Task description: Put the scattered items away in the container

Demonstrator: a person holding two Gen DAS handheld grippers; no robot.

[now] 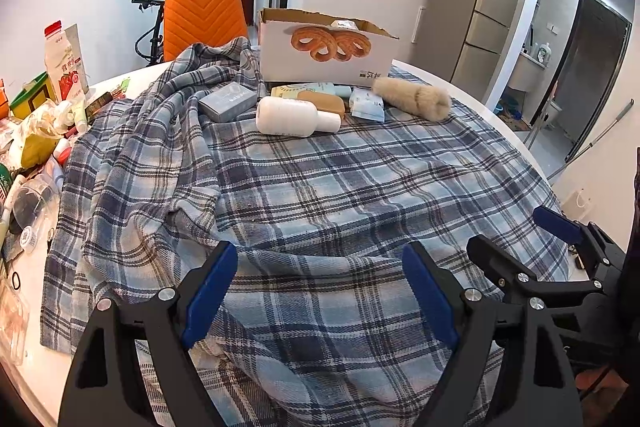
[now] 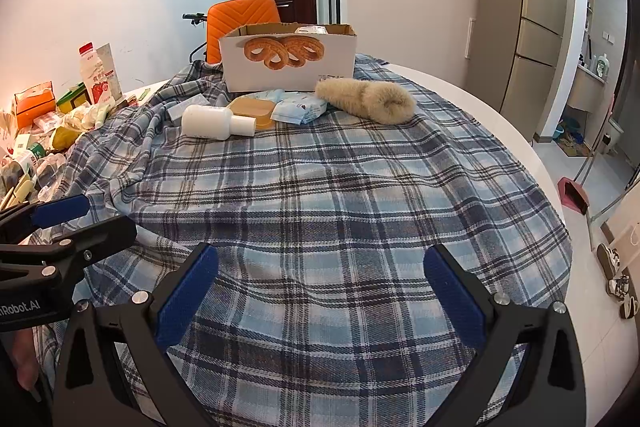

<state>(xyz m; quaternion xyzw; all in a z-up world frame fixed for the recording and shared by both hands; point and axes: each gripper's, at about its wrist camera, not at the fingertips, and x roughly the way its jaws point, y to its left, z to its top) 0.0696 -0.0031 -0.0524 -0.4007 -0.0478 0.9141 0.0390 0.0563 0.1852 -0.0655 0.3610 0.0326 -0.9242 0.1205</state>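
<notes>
A white cardboard box [image 1: 326, 57] [image 2: 288, 61] printed with pretzels stands open at the far side of the plaid cloth. In front of it lie a white bottle [image 1: 294, 117] [image 2: 216, 123], a grey-blue box [image 1: 228, 101], a tan soap case [image 1: 322, 101] [image 2: 252, 111], a blue tissue pack [image 1: 367, 105] [image 2: 301, 109] and a furry beige slipper [image 1: 414, 98] [image 2: 366, 98]. My left gripper [image 1: 320, 267] is open and empty over the near cloth. My right gripper [image 2: 320, 267] is open and empty beside it, well short of the items.
The plaid cloth [image 1: 320, 187] covers a round white table [image 2: 500, 123]. Clutter of bottles, cartons and bags [image 1: 44, 115] [image 2: 60, 115] crowds the left edge. An orange chair [image 1: 202, 15] stands behind the table. A fridge [image 2: 528, 15] stands at right.
</notes>
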